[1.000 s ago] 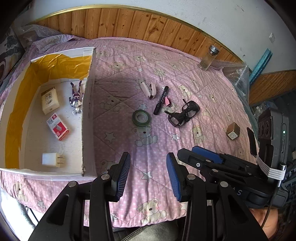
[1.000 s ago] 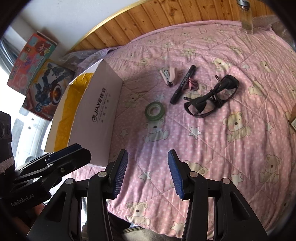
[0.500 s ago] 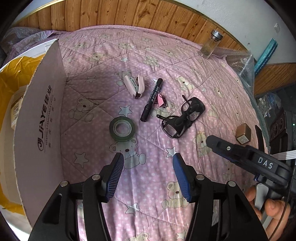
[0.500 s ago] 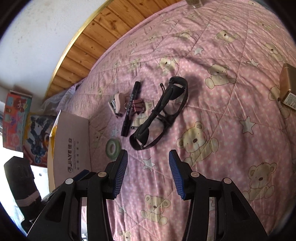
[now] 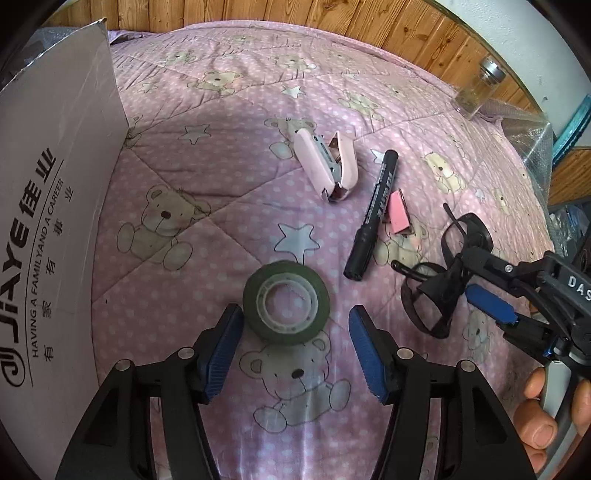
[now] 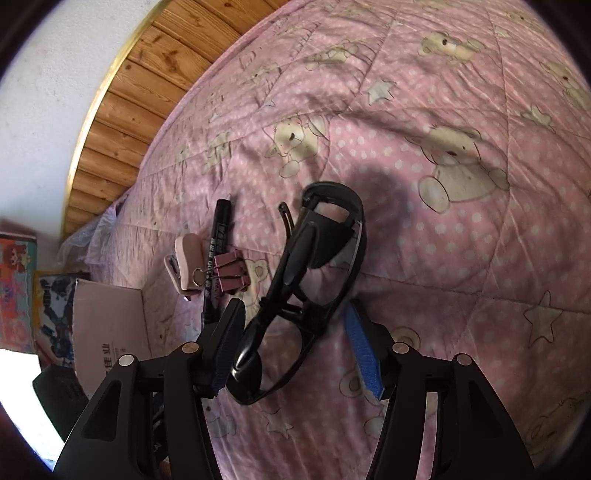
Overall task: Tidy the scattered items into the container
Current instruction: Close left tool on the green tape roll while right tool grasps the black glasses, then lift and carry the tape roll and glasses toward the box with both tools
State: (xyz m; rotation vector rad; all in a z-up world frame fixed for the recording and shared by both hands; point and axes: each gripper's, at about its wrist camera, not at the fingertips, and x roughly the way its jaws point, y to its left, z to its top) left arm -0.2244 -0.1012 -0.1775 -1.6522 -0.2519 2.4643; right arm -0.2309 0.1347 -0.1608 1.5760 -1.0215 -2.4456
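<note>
Both grippers have dropped close to the quilt (image 5: 207, 155). The left gripper (image 5: 295, 349), jaws apart, now brackets the tape roll (image 5: 286, 302) at 12 o'clock. The right gripper (image 6: 291, 354) straddles the glasses (image 6: 295, 295), seemingly not yet clamped. The box (image 5: 55, 221) waits at 9 o'clock.

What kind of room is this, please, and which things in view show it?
Probably a bedroom in a home: the items lie on a pink quilted bedspread printed with bears and stars, wood panelling runs behind it under a white wall, and a cardboard box stands on the bed.
</note>
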